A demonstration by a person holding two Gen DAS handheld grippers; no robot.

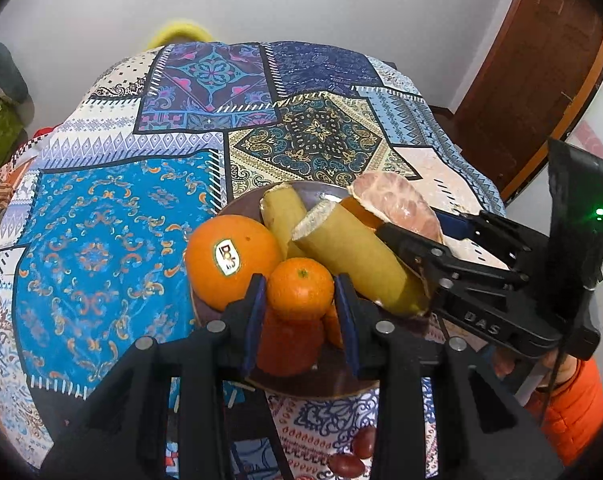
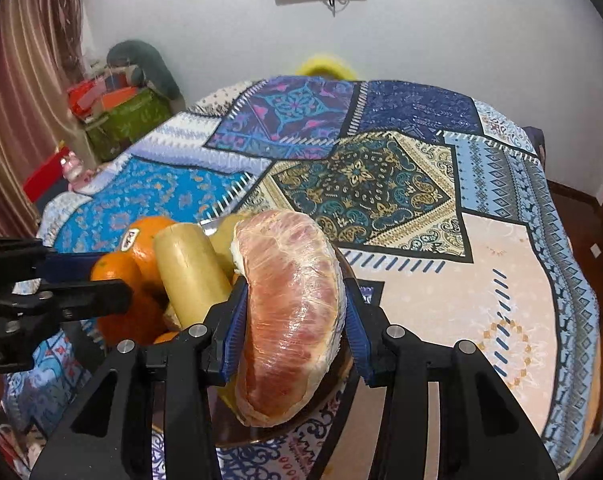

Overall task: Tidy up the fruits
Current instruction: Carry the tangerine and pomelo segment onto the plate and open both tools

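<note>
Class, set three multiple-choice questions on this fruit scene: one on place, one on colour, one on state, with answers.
1. Where does the big stickered orange lie?
A. on the brown plate
B. on the bare cloth
C. on the floor

2. What colour are the claw pads?
A. red
B. blue
C. white

3. What does the right claw grip?
A. a banana
B. nothing
C. the wrapped grapefruit slice

Answers: 1 A, it sits among the plate's fruit; 2 B, blue strips line both claws; 3 C, the slice fills the gap between its pads.
</note>
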